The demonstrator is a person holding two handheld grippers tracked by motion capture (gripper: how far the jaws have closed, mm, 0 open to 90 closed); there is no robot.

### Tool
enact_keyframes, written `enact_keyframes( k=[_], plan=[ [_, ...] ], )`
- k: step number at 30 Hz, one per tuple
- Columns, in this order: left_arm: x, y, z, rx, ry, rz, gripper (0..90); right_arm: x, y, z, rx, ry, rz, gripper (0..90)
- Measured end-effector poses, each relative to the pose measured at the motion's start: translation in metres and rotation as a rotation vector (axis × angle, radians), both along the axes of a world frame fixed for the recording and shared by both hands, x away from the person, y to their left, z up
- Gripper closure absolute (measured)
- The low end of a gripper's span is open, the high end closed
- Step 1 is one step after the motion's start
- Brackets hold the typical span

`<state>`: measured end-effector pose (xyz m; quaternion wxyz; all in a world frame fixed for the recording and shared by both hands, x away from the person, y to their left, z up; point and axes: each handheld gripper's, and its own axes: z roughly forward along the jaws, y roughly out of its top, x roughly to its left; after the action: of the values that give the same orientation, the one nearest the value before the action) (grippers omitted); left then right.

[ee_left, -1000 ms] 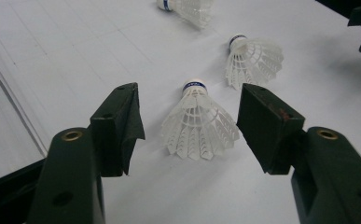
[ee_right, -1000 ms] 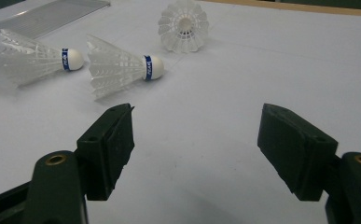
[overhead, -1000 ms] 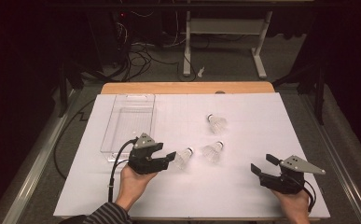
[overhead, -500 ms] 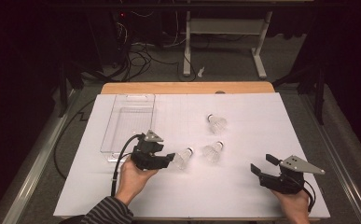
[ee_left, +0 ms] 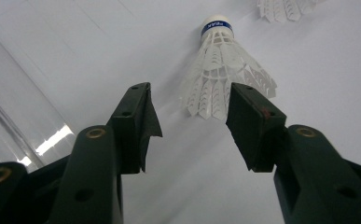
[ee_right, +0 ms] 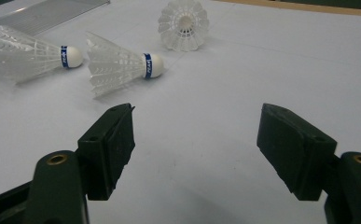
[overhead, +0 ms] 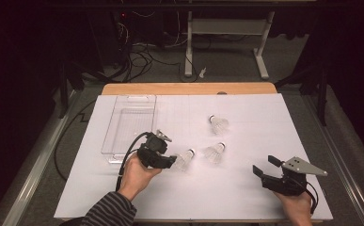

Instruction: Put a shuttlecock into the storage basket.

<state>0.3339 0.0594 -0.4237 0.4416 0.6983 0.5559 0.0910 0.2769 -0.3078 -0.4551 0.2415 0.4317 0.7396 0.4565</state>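
Closing the left gripper [ee_left: 190, 116], jaws apart and just now narrowing, on the nearest shuttlecock [ee_left: 225, 79] lying beside the clear tray [overhead: 130, 125]: best centred on the feather skirt, squeezed gently. Right gripper [ee_right: 194, 144] parked, jaws wide.

Tray [overhead: 129, 123] blocks L; free btwn shuttlecocks [overhead: 216, 152] & R gripper [overhead: 266, 170]

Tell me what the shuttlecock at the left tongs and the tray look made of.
Shuttlecock: white skirt with moulded lattice openings, likely plastic, matte; pale rounded head, possibly cork or foam, with a blue band. Tray: clear, glossy, see-through walls, probably plastic.
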Motion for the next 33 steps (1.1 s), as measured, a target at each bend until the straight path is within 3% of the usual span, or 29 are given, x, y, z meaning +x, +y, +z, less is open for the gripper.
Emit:
enact_keyframes(
  k=[14,33],
  plan=[
    [0.01,-0.011,-0.008,0.076,0.039,-0.014,57.7,0.0,0.001,0.0,-0.004,0.0,0.002,28.4],
    [0.02,-0.015,-0.02,0.092,0.077,-0.01,67.2,0.0,0.001,-0.001,-0.009,0.004,0.005,28.5]
  ],
)
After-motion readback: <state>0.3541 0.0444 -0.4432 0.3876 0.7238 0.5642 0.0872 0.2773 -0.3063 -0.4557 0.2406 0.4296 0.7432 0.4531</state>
